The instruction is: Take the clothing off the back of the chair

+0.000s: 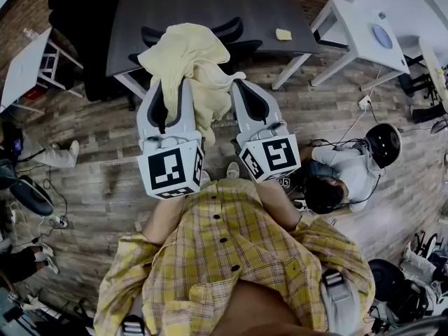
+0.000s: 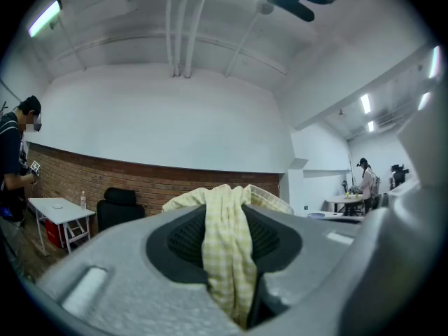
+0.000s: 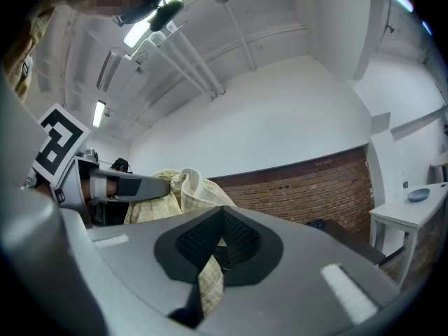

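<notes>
Left gripper (image 1: 168, 89): jaws clenched on a fold of the pale yellow checked cloth garment (image 1: 185, 58), which runs down between its pads (image 2: 178, 240).
Right gripper (image 1: 241, 93): jaws likewise clamped on a thinner strip of the same garment.
Garment: bunched between both grippers, upper centre of the head view, a tail hanging between them.
Black mesh-backed office chair (image 1: 238, 30): directly behind the garment; contact between them cannot be told.
Dark grey rectangular table (image 1: 210, 5): top centre, behind the chair.
White side table (image 1: 364, 26): upper right.
Wood-plank floor (image 1: 105, 138): beneath.
</notes>
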A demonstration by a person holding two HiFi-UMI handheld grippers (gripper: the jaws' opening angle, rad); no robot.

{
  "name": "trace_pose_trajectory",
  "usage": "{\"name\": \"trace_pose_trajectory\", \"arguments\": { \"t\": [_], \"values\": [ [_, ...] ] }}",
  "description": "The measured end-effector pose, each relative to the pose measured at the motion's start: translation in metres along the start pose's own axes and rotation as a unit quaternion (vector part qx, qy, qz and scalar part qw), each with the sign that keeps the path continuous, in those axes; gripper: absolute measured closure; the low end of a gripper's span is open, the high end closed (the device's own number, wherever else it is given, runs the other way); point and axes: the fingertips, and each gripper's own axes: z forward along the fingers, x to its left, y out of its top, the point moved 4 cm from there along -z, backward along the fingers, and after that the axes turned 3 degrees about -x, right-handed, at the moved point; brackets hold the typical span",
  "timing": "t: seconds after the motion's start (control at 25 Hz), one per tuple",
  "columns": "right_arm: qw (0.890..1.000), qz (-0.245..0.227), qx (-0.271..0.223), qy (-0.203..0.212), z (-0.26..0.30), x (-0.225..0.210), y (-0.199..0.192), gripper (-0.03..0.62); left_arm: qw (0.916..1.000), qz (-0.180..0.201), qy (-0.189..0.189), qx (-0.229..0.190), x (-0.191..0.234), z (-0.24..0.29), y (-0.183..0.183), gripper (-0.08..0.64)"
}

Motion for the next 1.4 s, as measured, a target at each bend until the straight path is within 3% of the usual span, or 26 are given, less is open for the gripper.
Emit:
{"name": "trace_pose_trajectory", "arguments": {
  "t": [0.8, 1.4],
  "values": [
    [1.0, 0.006, 0.019, 0.009, -0.002, 0.009, -0.016, 0.592, 0.9989, -0.016, -0.012, 0.043, -0.008, -0.032, -0.035, 0.423],
    [0.999, 0.009, 0.035, 0.016, -0.002, 0.011, -0.03, 0.592, 0.996, -0.014, -0.019, 0.086, -0.015, -0.034, -0.082, 0.423]
  ]
}}
